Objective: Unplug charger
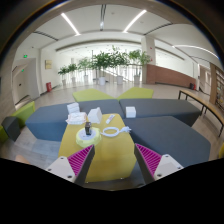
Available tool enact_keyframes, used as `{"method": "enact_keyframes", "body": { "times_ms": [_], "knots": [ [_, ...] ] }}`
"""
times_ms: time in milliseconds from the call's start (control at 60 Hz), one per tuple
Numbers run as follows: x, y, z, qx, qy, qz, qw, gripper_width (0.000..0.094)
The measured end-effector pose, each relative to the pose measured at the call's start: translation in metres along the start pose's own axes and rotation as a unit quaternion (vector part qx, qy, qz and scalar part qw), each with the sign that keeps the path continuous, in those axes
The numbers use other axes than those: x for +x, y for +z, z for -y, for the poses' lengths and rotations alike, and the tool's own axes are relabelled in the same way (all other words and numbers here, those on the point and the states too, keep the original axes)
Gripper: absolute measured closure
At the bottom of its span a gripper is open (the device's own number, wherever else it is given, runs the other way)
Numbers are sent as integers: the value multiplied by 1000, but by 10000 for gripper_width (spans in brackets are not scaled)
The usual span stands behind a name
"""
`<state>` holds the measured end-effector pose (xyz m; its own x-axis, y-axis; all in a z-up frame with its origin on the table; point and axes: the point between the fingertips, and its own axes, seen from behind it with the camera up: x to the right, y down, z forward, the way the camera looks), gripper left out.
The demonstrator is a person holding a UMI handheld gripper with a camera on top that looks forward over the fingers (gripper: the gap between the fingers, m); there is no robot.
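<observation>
A yellow table (110,150) stands ahead of my gripper (114,165), with several small things at its far end. A small dark upright piece (88,127), which may be the charger, stands on a white base; I cannot tell what it is plugged into. A flat white thing (113,129) lies to its right and a white cup-like thing (76,118) behind it. My fingers are wide apart, with the magenta pads (81,158) showing at either side. Only the near part of the table lies between them, and the charger is well beyond them.
Grey sofas (165,112) and low grey seats (45,122) surround the table. A white box (128,111) sits at the table's far right, another white thing (73,106) at its far left. Potted plants (105,65) line the back of the hall.
</observation>
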<state>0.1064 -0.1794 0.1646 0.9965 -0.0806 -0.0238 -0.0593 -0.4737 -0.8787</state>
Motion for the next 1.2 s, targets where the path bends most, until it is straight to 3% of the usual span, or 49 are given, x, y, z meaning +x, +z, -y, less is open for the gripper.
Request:
{"method": "enact_keyframes", "body": {
  "times_ms": [233, 433, 667, 783, 867, 1000, 1200],
  "knots": [
    [-28, 36, 4, -16, 9, 23, 1000, 107],
    [-76, 133, -11, -46, -15, 53, 997, 107],
    [-112, 233, -7, -21, -8, 51, 998, 138],
    [-113, 275, 4, 3, -1, 40, 999, 311],
    [-125, 286, 13, 33, -8, 62, 997, 725],
    [-126, 288, 14, 60, -29, 57, 996, 851],
    [-128, 287, 18, 40, -25, 65, 997, 877]
  ]
}}
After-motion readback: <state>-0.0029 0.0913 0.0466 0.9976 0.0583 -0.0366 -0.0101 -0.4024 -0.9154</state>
